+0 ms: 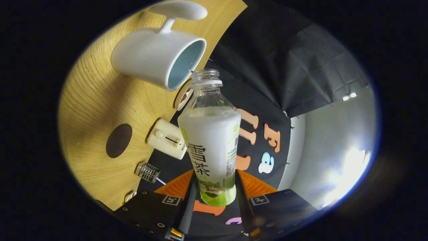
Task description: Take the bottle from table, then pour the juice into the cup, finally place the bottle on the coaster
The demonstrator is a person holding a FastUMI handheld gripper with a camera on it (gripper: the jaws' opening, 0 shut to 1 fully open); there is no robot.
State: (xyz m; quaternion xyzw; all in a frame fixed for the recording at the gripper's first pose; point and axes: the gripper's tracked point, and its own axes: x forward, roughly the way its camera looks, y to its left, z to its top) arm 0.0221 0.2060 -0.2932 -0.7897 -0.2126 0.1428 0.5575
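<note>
Betw tongs (214,187): open bottle (210,144) w/ pale juice, mouth by cup (157,58)

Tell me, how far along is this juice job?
Done: the bottle is off the table, gripped between both fingers and tipped.
In hand: its open mouth is at the rim of the cup; no juice shows flowing yet.
Left: finish the pour, then set the bottle on the dark round coaster, still bare.
</note>
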